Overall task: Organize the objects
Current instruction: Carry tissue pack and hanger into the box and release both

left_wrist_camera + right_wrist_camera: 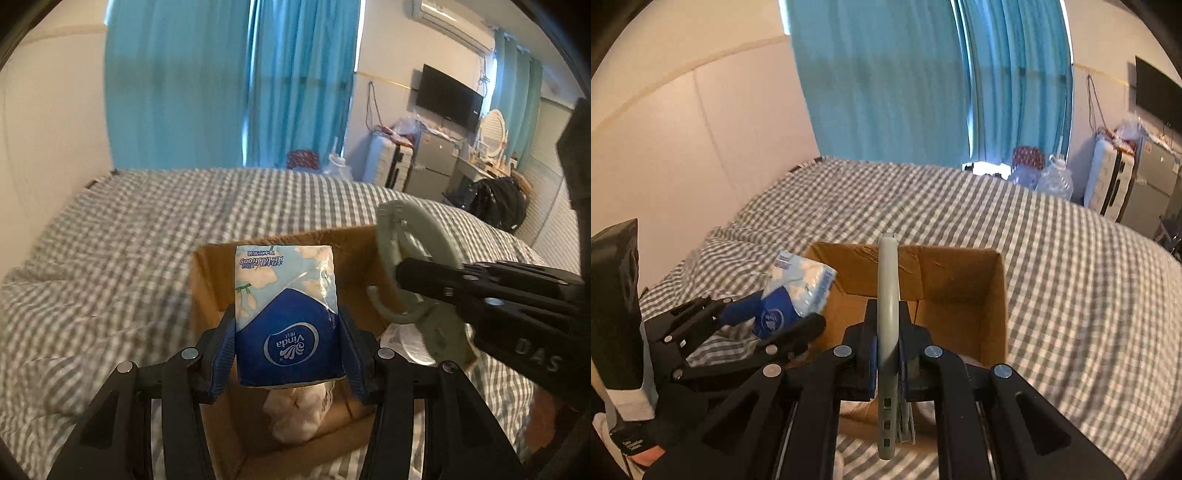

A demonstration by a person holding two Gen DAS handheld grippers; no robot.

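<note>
Over the box on the bed, left tongs clamp a tissue pack by its sides; looks soft and light, squashes easily. Right tongs pinch a stiff green ring edge-on, just beside it.

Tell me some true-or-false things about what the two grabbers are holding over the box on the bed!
1. The left gripper is shut on a blue and white Vinda tissue pack. True.
2. The right gripper is open and holds nothing. False: it is shut on a pale green ring-shaped object.
3. The cardboard box sits on a bed with a grey checked cover. True.
4. The curtains are red. False: they are blue.
5. The box is closed with tape. False: it is open on top, and a whitish crumpled thing lies inside.
</note>
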